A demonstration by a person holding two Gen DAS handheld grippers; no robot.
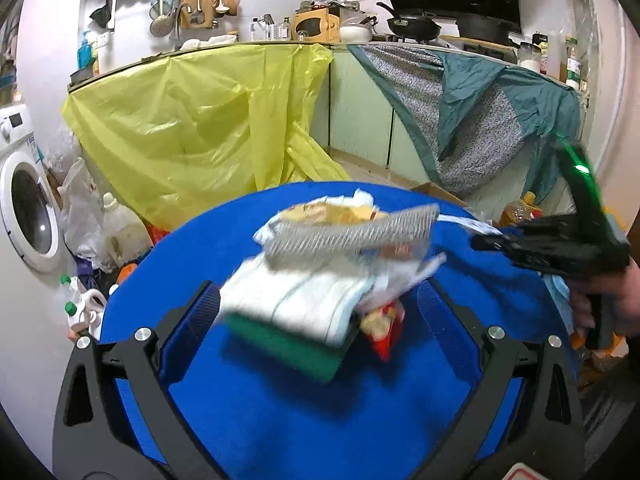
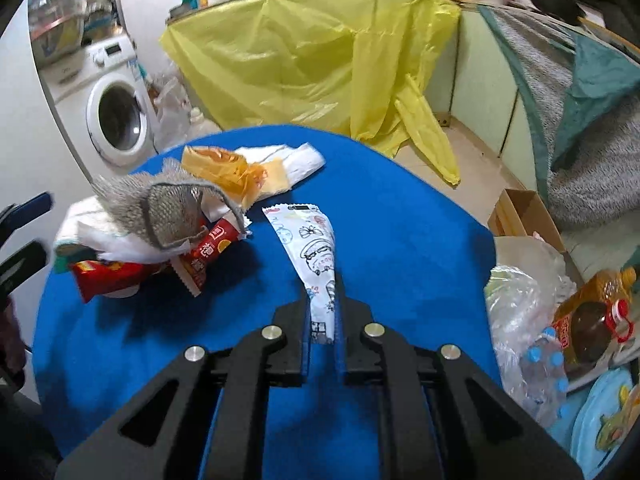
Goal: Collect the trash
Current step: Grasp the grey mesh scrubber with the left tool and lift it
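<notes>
A heap of trash lies on the round blue table point(image 1: 260, 420): a grey mesh cloth point(image 1: 352, 232), a yellow wrapper point(image 1: 332, 212), a folded white cloth point(image 1: 296, 300) on a green sponge point(image 1: 280, 344), and a red snack wrapper point(image 2: 160, 264). My left gripper point(image 1: 316, 312) is open, its fingers either side of the white cloth and sponge without touching them. A white cartoon-printed wrapper point(image 2: 316, 248) stretches toward the heap, and my right gripper point(image 2: 322, 304) is shut on its near end. In the left wrist view the right gripper point(image 1: 486, 242) comes in from the right, held by a hand.
A yellow plastic sheet point(image 1: 200, 120) and grey-teal fabric point(image 1: 472, 120) hang from the counter behind. A washing machine point(image 2: 116, 116) and bottles point(image 1: 120, 228) stand left of the table. On the right are a cardboard box point(image 2: 524, 216), clear plastic bags point(image 2: 520, 300) and an oil bottle point(image 2: 592, 312).
</notes>
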